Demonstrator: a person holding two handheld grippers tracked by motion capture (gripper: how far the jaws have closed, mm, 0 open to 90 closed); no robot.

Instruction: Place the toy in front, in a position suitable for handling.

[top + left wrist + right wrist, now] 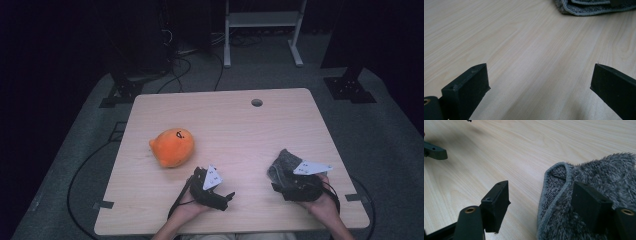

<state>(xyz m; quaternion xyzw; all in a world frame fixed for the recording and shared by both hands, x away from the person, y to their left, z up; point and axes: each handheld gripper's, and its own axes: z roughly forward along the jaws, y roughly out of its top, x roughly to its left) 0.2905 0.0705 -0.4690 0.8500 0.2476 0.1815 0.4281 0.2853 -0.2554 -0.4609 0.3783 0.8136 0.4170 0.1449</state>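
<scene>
grey cloth [283, 164] (bunched) lengthwise away

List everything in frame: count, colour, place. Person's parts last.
plush toy: 1, orange, left part of the table, beyond the left gripper
cloth: 1, grey, fuzzy, right part of the table, edge between the right gripper's jaws
table: 1, light wood, centre; round hole near its far edge
frame: 1, white, on the floor beyond the table
cables: several, black, on the grey floor behind and left of the table
left gripper: 1, black, near edge left of centre, jaws open over bare wood
right gripper: 1, black, near edge right, jaws open at the cloth
hands: 2, at the bottom edge, one holding each gripper
</scene>
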